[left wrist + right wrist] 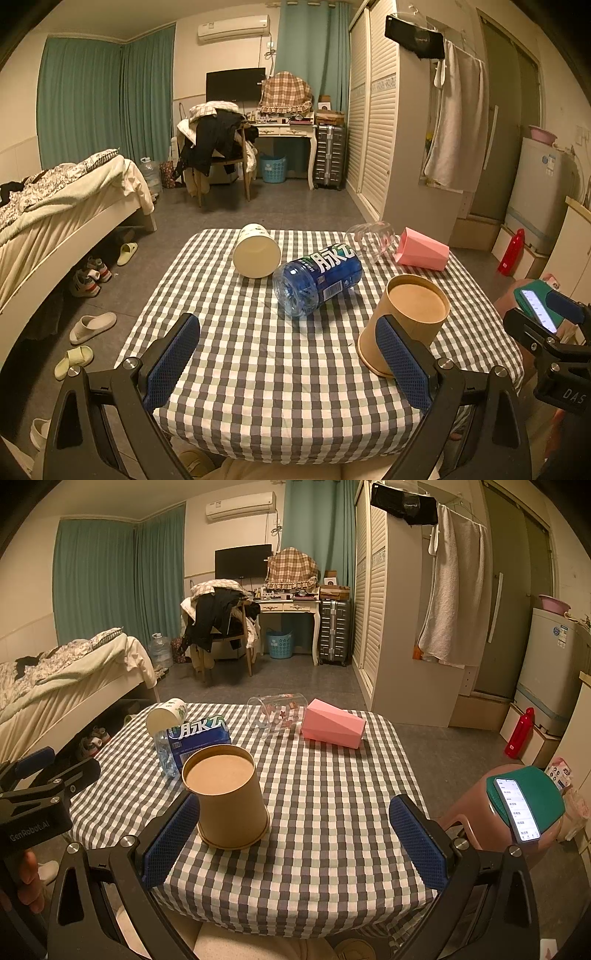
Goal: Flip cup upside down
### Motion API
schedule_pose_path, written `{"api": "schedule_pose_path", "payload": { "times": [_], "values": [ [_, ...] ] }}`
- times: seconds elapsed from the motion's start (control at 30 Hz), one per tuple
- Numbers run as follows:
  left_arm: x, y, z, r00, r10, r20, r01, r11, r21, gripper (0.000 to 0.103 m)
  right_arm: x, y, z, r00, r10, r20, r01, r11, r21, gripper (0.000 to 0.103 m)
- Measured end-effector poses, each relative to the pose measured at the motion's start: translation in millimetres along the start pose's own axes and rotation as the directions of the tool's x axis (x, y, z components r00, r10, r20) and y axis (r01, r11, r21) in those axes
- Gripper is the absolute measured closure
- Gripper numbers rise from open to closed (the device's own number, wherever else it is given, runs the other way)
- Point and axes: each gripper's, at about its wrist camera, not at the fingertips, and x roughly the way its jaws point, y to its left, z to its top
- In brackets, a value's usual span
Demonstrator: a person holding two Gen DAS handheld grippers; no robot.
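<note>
A brown paper cup (406, 317) (229, 797) stands upside down on the checked tablecloth (277, 362) (332, 812), base up, rim on the cloth. My left gripper (291, 362) is open and empty; its right finger (402, 365) is in front of the cup's lower side. My right gripper (295, 842) is open and empty; its left finger (170, 842) is just left of the cup. A white paper cup (256, 251) (166, 714), a clear glass cup (371, 238) (277, 712) and a pink faceted cup (421, 251) (332, 727) lie on their sides at the far part of the table.
A blue plastic bottle (317, 278) (192, 738) lies on its side mid-table, behind the brown cup. A pink stool (491, 812) with a phone (517, 808) stands right of the table. A bed (55, 206) and slippers (92, 326) are at the left.
</note>
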Motion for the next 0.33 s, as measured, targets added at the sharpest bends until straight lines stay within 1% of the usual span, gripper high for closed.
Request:
{"api": "schedule_pose_path", "payload": {
  "times": [0.27, 0.3, 0.33],
  "values": [
    [-1.1, 1.3, -2.0, 1.0, -0.005, 0.007, 0.005, 1.0, 0.008, 0.004, 0.5, 1.0, -1.2, 1.0, 0.001, -0.002, -0.001, 1.0, -0.002, 0.0],
    [-2.4, 2.4, -2.3, 1.0, -0.004, 0.012, 0.004, 1.0, 0.012, 0.003, 0.5, 1.1, -1.2, 1.0, 0.0, -0.002, 0.0, 1.0, -0.002, 0.0],
    [-3.4, 4.0, -2.5, 1.0, -0.001, 0.015, 0.001, 1.0, 0.016, 0.001, 0.5, 1.6, -1.4, 1.0, 0.0, -0.003, 0.0, 1.0, -0.001, 0.0]
  ]
}}
